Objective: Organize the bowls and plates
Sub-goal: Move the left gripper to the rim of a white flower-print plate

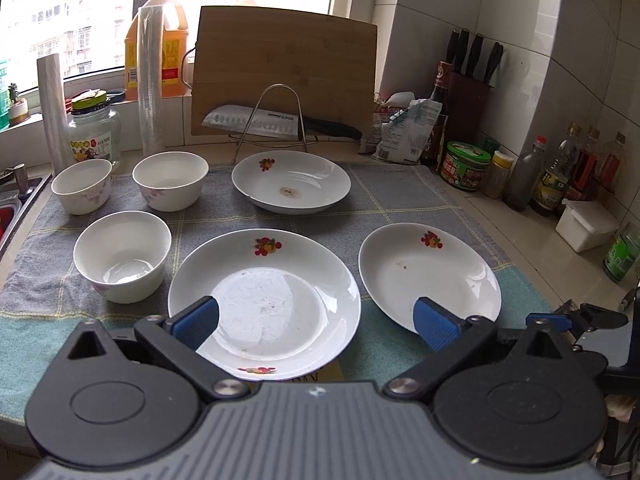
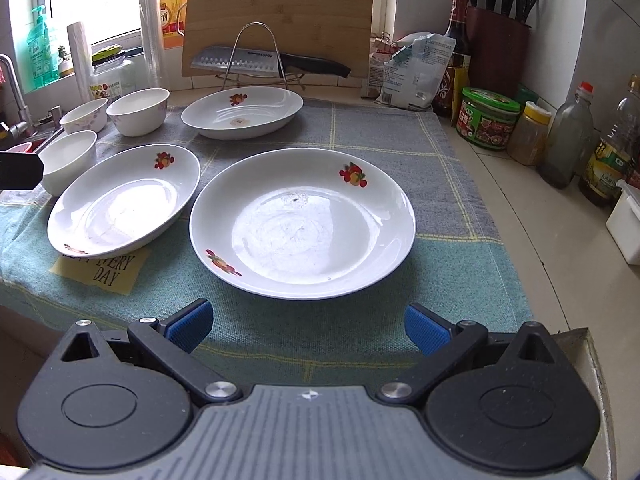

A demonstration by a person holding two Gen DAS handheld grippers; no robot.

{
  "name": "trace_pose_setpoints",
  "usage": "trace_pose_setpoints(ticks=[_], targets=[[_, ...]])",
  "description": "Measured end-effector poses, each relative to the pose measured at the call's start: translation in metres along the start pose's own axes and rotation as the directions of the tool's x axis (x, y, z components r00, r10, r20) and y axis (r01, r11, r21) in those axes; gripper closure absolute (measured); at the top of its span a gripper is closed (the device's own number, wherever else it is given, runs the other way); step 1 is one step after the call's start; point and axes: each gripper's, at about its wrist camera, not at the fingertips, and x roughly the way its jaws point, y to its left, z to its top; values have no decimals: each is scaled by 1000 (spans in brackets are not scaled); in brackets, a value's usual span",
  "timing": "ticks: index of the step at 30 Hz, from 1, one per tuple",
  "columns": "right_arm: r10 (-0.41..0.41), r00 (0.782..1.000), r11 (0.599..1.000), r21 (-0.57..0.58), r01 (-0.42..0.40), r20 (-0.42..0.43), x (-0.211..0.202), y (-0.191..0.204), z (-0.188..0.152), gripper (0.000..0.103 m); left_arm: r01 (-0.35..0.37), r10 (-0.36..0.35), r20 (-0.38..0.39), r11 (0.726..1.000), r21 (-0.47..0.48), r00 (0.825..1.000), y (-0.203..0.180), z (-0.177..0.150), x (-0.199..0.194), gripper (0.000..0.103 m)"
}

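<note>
The left tool, spread wide and empty, hides the middle plate's near rim, while the right tool hovers equally agape before the right plate.

Checked grey and teal cloth spread over the pale counter, a yellow patch with dark lettering on its near part. Behind it, bamboo cutting board propped upright, a wire rack in front with a broad-bladed knife lying across. Two rolls of plastic bags standing left of the board, a glass jar between them, orange oil jugs on the windowsill. At right, crumpled food bags, dark knife block, green-lidded jar, bottles along the tiled wall, white lidded box. Green detergent bottle by the tap.
</note>
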Motion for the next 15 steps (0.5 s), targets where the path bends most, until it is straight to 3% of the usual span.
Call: trace_pose_setpoints(ticks=[15], targets=[[12, 999, 1000, -21, -13, -38, 40, 5, 3, 0, 126, -121, -64, 989, 76, 991, -6, 23, 40, 1]])
